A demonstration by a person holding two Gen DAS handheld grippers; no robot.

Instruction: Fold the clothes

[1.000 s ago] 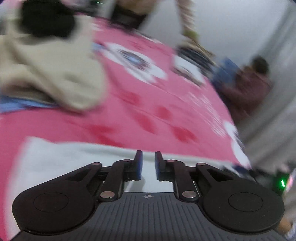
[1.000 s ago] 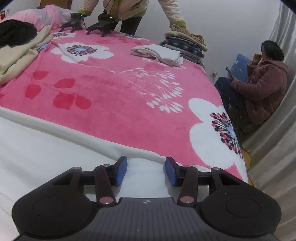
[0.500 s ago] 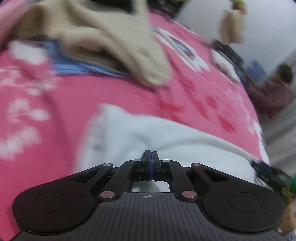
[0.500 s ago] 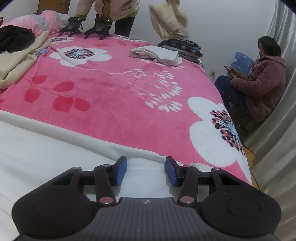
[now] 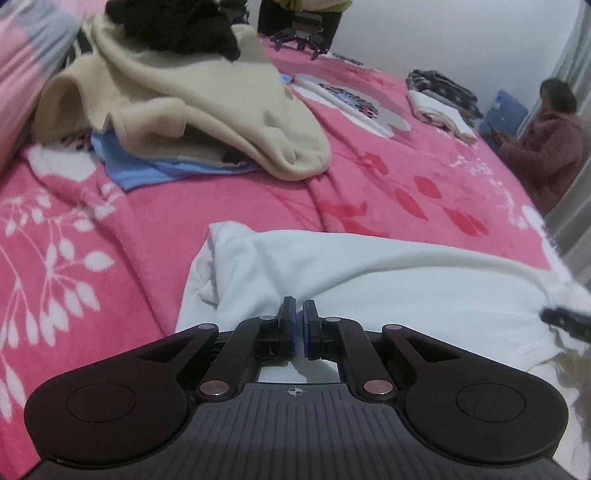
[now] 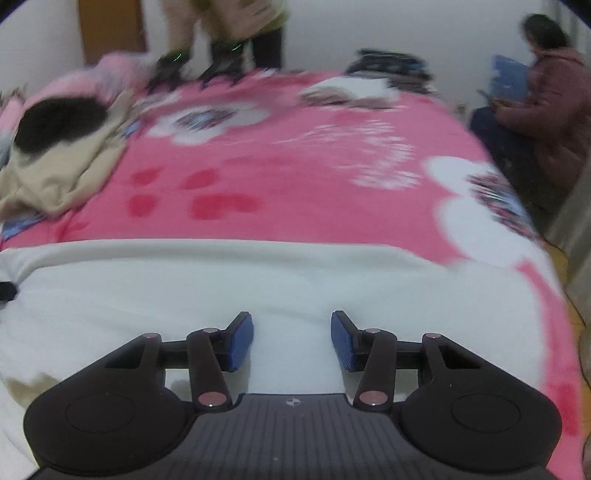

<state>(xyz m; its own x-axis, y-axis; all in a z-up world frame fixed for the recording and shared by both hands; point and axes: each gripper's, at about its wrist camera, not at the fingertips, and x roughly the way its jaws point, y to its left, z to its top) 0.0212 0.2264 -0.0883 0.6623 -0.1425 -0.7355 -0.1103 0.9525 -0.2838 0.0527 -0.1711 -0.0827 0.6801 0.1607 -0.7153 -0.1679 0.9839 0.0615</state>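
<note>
The left gripper [image 5: 298,308] pinches the white garment [image 5: 388,280], stretching rightward across the bed [image 5: 155,221]; right gripper [image 6: 291,338] closing, unclamped, above it.

A bedroom in a home — a wide bed fills both views, spread with a pink blanket [image 5: 229,192] printed with white flowers and red leaves; loose clothes lie heaped at one side, a cream garment [image 5: 207,110] over a blue one [image 5: 147,170]; a folded stack [image 5: 443,99] sits at the far edge; plain white walls [image 5: 443,33] close it in, a wooden door [image 6: 110,29] stands behind, pale curtains [image 5: 572,206] hang at the right — a seated person [image 5: 546,147] in a padded coat waits beside the bed.
</note>
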